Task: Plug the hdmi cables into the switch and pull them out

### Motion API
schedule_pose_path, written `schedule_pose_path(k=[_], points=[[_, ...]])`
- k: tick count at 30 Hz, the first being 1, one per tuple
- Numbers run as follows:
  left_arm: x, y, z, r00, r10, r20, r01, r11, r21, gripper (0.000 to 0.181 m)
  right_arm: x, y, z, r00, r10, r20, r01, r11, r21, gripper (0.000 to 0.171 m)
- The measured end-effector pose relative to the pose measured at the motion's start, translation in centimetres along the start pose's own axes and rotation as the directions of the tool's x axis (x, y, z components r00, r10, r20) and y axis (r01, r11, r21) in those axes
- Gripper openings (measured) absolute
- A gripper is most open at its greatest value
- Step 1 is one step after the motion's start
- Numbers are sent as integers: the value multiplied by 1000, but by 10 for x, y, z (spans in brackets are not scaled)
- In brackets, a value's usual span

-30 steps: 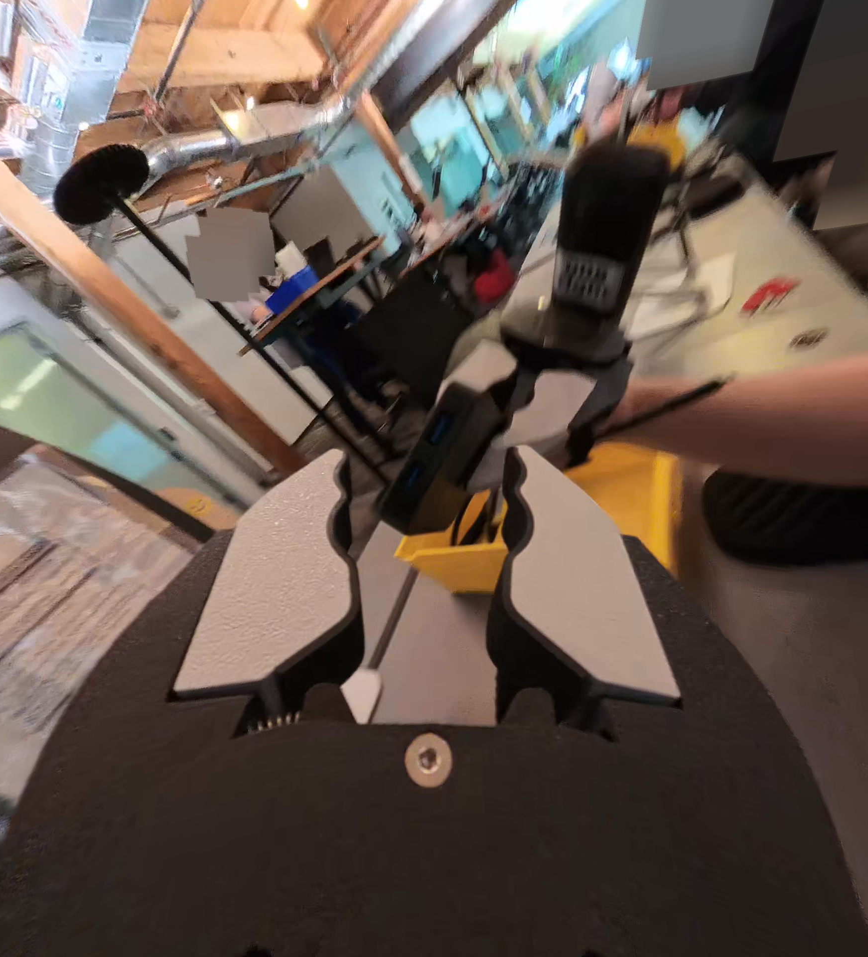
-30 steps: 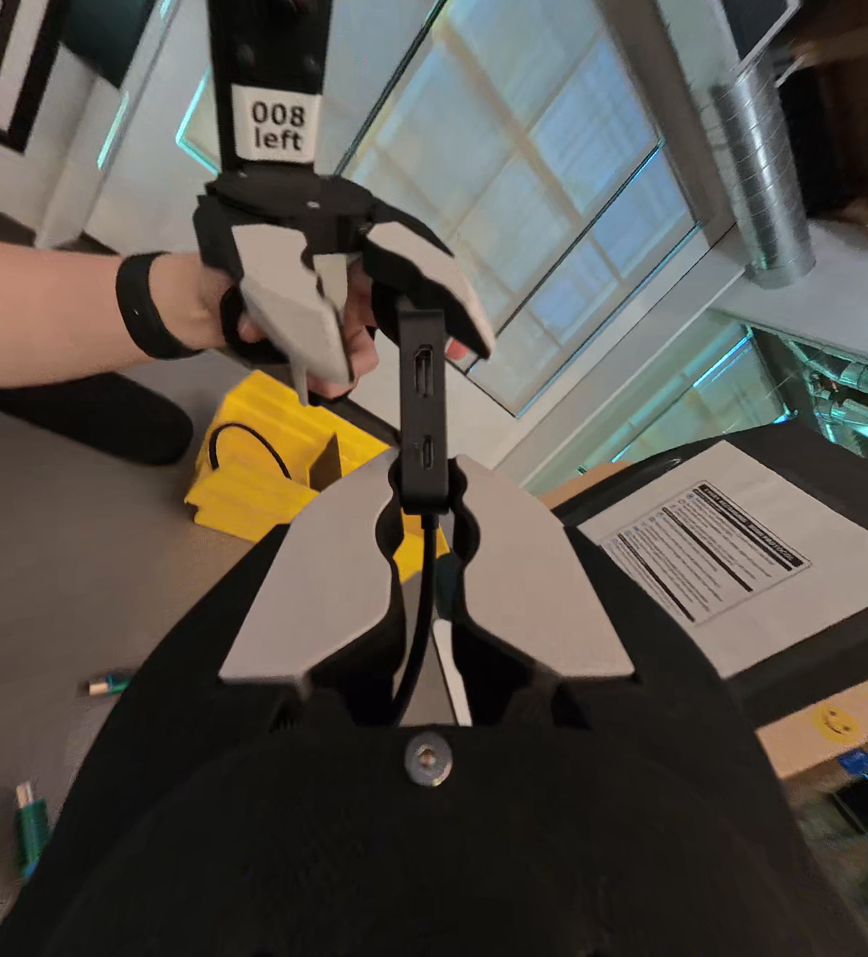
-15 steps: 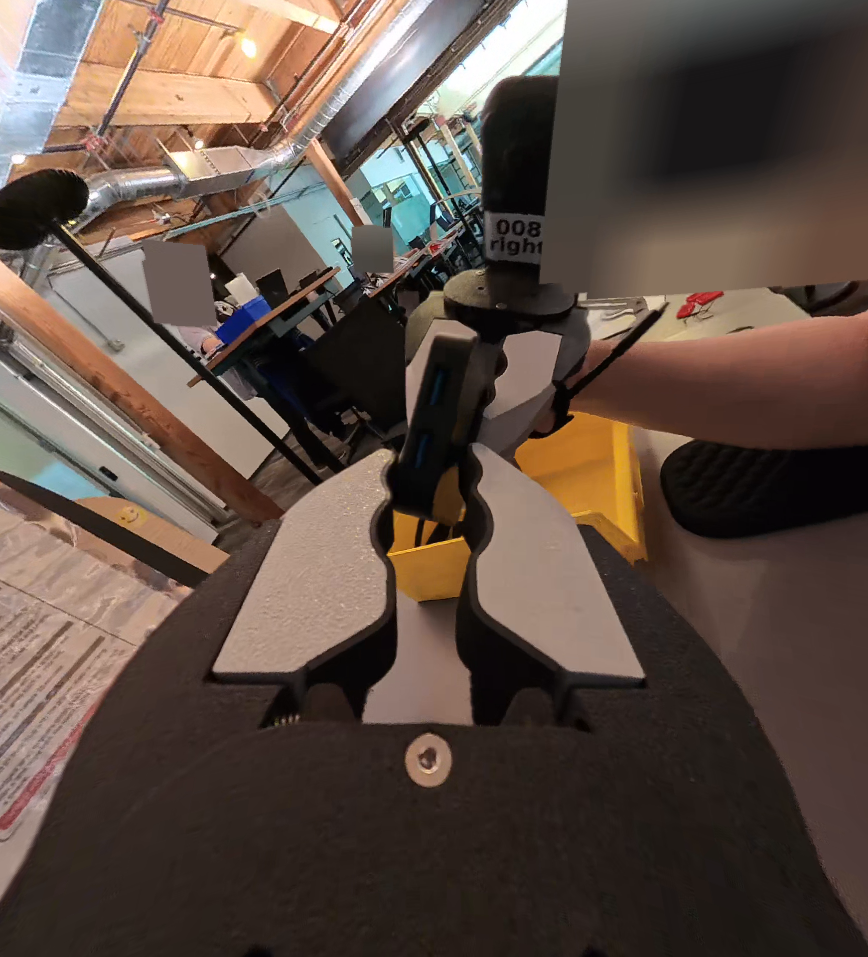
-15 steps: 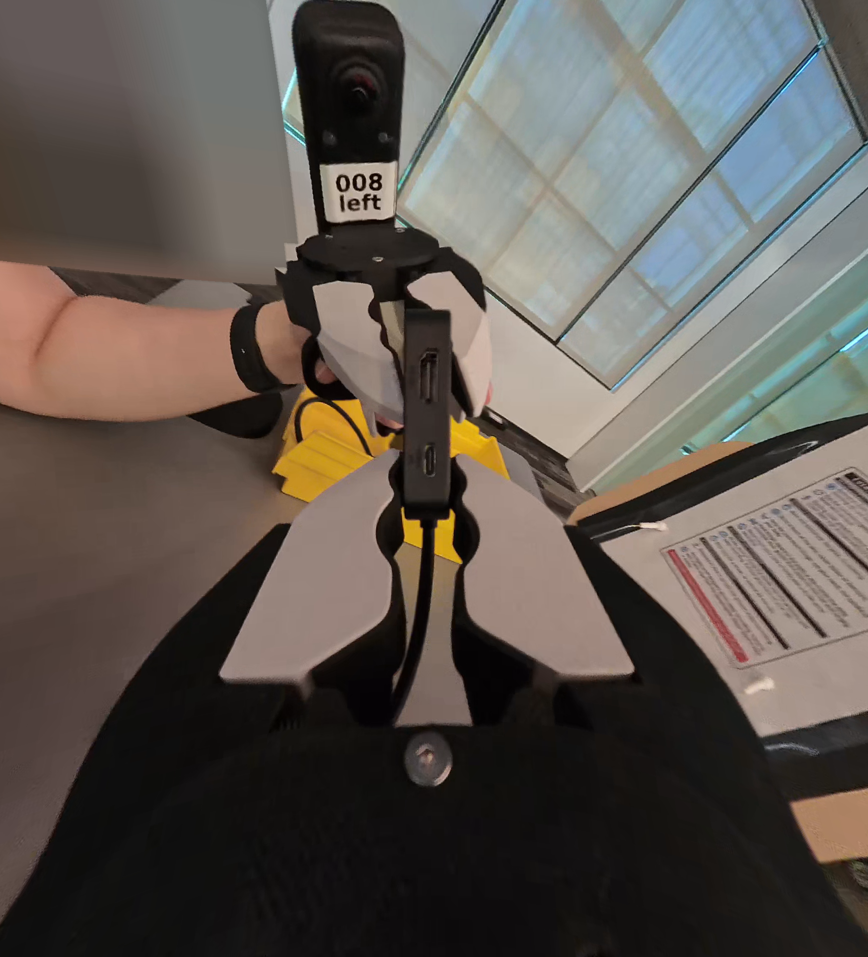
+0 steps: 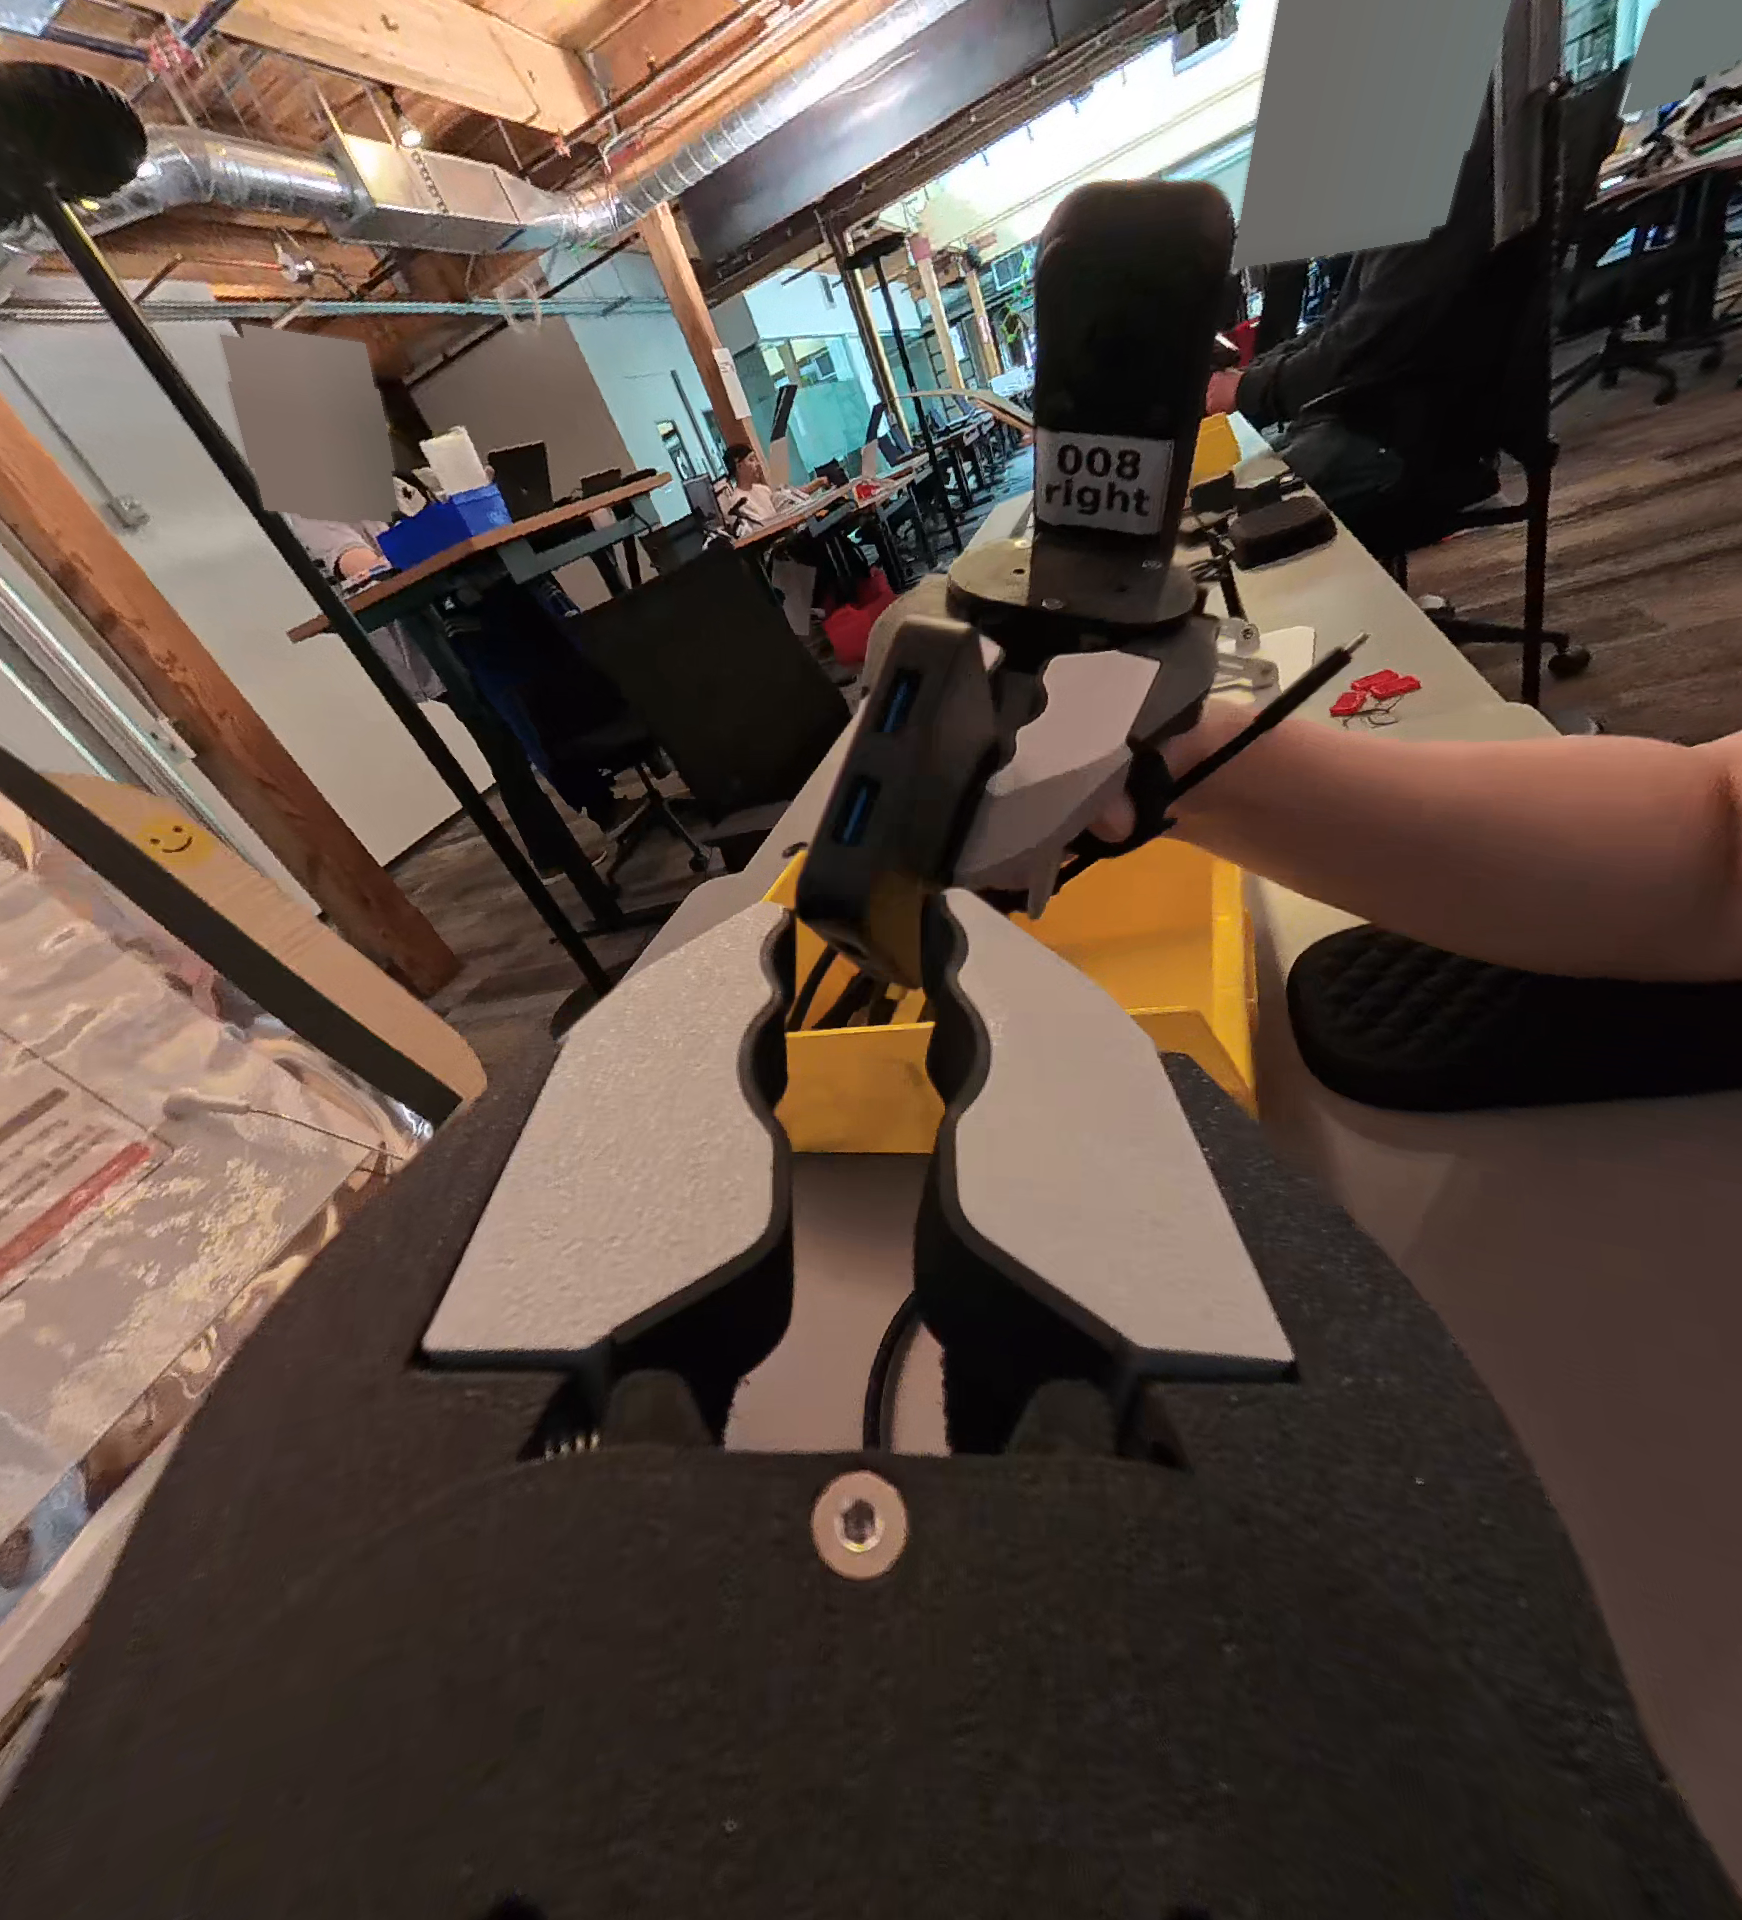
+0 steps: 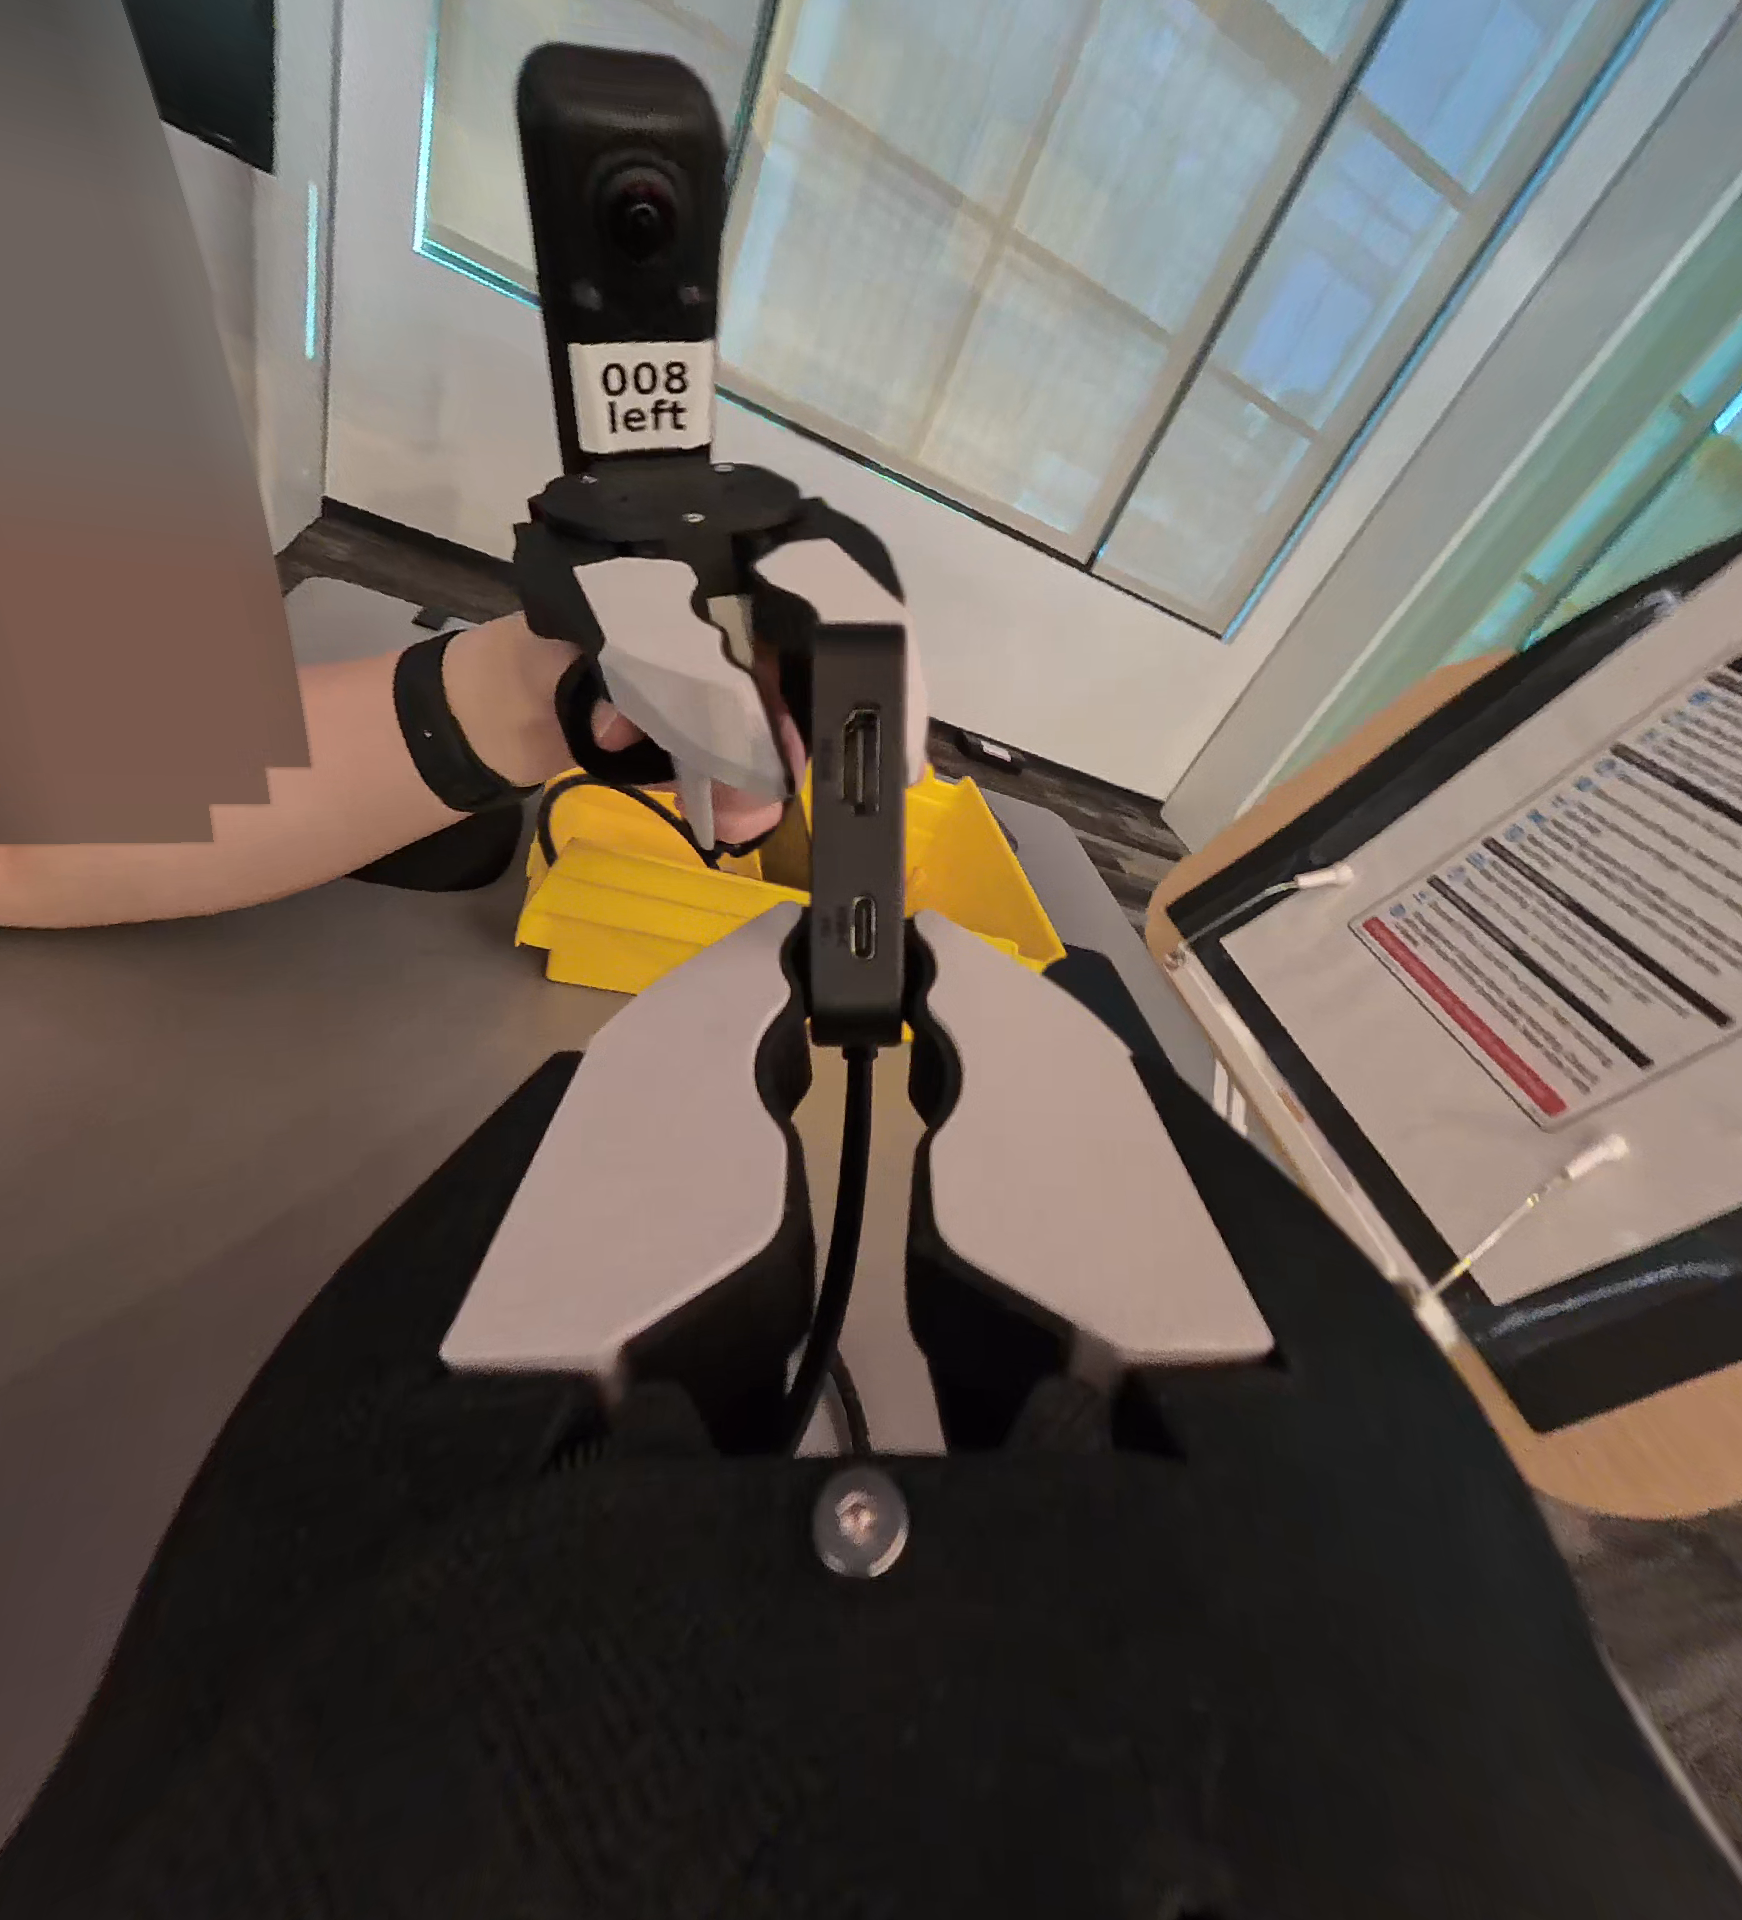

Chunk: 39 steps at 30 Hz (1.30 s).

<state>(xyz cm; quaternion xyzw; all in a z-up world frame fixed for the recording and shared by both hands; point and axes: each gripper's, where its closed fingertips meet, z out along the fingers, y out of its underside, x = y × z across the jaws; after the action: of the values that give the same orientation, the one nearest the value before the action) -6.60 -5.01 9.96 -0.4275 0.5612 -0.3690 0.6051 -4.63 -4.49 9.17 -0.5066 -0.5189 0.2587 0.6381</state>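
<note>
Open office behind, grey table [image 6: 171, 1039] below, and both tools are lifted above it, facing each other. Starting on the left: the left gripper [image 5: 856, 935] has its fingers parted by a narrow gap, and the far end of the black switch [image 5: 898, 800] sits right at their tips. Whether they actually pinch it or only bracket it, I cannot tell. Just beyond those tips, lower down, a yellow bin [image 5: 1137, 935] holds loose black cables, handy for the next pick by my reading. Moving right: the right gripper [image 6: 856, 966] is clenched on the near end of the switch, standing it upright between its fingertips with the wide port [image 6: 859, 758] turned toward its camera, probably so a plug can be lined up. The switch's own lead [image 6: 841, 1195] hangs back between these fingers. No plug is in any socket yet.
</note>
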Motion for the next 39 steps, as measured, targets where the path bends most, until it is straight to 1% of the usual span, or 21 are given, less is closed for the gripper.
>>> schedule_pose_path(k=[1, 3, 5, 8, 10, 15, 17, 20, 21, 24, 26, 28, 30, 33, 35, 37, 38, 39], points=[[-2, 2, 0, 1000, -3, 0, 3, 1000, -5, 22, 4, 3, -1, 1000, 24, -15, -24, 1000, -18, 15], [-5, 4, -1, 1000, -14, -3, 14, 1000, -2, 22, 12, 18, -2, 996, 81, -47, -85, 992, -94, 15], [-7, 3, -2, 999, -34, -10, 34, 999, 17, 22, 18, 40, -1, 990, 114, -88, -131, 969, -209, 14], [-22, 11, -5, 998, -48, 48, 48, 999, 5, 21, 22, 70, -1, 978, 139, -158, -188, 912, -364, 15], [-29, 17, -6, 996, -55, 70, 56, 998, -8, 21, 20, 81, 3, 973, 144, -179, -207, 889, -409, 14], [-25, 14, 1, 990, -138, 21, 136, 989, 57, 19, 17, 95, 10, 958, 140, -250, -243, 859, -451, 15], [-21, 19, 5, 990, -138, 13, 138, 990, 32, 19, 16, 102, 10, 946, 152, -286, -273, 849, -452, 14], [-17, 35, 9, 995, -99, 8, 100, 993, -57, 19, 18, 116, 5, 924, 168, -344, -321, 830, -456, 14], [-18, 37, 9, 995, -95, 12, 96, 993, -68, 19, 19, 120, 4, 916, 173, -361, -335, 824, -456, 15], [-13, 37, 11, 990, -139, -19, 138, 989, -55, 19, 23, 125, 2, 896, 195, -400, -370, 825, -427, 15], [-14, 39, 11, 988, -156, -15, 155, 986, -62, 19, 24, 125, 5, 894, 208, -397, -376, 830, -412, 14], [-21, 46, 8, 986, -164, 25, 166, 981, -100, 19, 24, 130, 8, 908, 155, -389, -339, 817, -467, 14], [-34, 49, -1, 981, -165, 99, 179, 972, -152, 20, 20, 137, 13, 933, 53, -356, -260, 785, -562, 14], [-53, 45, -24, 968, -106, 228, 156, 965, -213, 20, 12, 140, 30, 963, -154, -222, -47, 713, -700, 15], [-61, 36, -40, 956, -40, 290, 116, 962, -247, 20, 15, 138, 49, 948, -282, -145, 80, 655, -751, 15], [-64, 25, -54, 941, 17, 339, 79, 960, -269, 20, 14, 140, 74, 924, -381, -34, 224, 611, -760, 15], [-64, 20, -59, 935, 34, 354, 69, 959, -276, 20, 14, 144, 86, 908, -420, 12, 282, 588, -758, 15], [-62, 16, -64, 931, 43, 363, 67, 956, -284, 20, 17, 152, 96, 895, -444, 32, 306, 561, -769, 15]])
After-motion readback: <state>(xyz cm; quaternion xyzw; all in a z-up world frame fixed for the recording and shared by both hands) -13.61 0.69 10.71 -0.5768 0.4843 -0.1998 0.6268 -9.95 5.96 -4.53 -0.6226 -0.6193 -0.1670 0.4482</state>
